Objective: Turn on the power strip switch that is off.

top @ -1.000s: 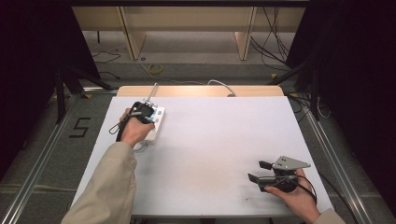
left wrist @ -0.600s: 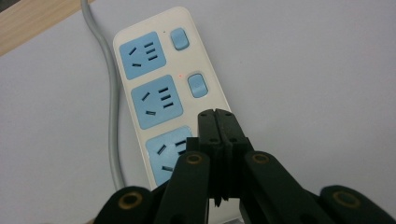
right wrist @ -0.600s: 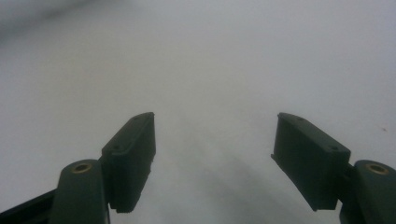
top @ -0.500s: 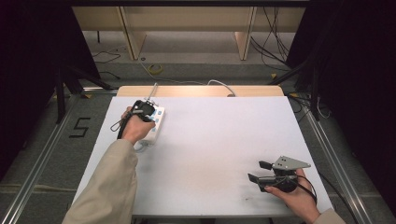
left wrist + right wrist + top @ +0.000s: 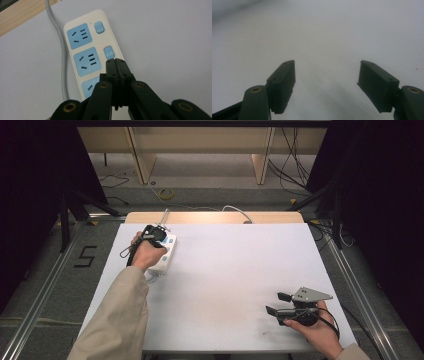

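Observation:
A white power strip point(image 5: 92, 47) with blue sockets and blue switches lies on the white table, near its far left corner in the high view point(image 5: 167, 251). My left gripper point(image 5: 116, 61) is shut, with nothing between its jaws, and its tips sit right at the second blue switch point(image 5: 108, 52); whether they touch it I cannot tell. In the high view a hand holds that left gripper point(image 5: 150, 234) over the strip. My right gripper point(image 5: 325, 75) stands open over bare table, and the high view has the right gripper point(image 5: 277, 304) low at the near right, pointing left.
The strip's grey cable point(image 5: 61, 50) runs off toward the wooden far edge point(image 5: 215, 217) of the table point(image 5: 225, 280). Metal rails point(image 5: 45, 285) flank the table on both sides. Loose cables point(image 5: 295, 160) lie on the floor beyond.

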`<action>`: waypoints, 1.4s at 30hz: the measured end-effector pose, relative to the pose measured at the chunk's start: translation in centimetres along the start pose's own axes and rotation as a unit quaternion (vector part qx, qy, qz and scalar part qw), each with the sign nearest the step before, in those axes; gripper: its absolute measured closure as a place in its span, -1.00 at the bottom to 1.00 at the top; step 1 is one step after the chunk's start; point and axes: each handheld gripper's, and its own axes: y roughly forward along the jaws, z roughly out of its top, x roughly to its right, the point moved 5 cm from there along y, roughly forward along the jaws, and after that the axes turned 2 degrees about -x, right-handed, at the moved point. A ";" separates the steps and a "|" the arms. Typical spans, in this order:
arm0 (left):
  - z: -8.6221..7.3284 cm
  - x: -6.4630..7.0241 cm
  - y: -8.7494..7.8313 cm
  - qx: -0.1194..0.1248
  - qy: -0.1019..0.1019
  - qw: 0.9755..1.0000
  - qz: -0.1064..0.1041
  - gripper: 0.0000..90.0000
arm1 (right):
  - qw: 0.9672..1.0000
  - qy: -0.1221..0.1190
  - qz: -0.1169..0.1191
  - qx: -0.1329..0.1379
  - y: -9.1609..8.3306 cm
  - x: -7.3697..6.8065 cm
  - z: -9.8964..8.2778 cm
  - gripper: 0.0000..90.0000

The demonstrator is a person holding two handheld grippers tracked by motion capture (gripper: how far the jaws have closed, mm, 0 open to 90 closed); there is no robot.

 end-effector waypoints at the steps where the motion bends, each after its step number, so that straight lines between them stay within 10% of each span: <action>1: 0.0 -0.1 0.0 -0.002 0.001 1.000 0.002 1.00 | 1.000 0.000 0.000 0.000 0.0 0.0 0.0 -0.32; 42: 1.8 -1.1 0.8 -0.006 -0.006 1.000 0.006 1.00 | 1.000 0.001 0.000 -0.004 0.0 0.0 -0.1 -0.31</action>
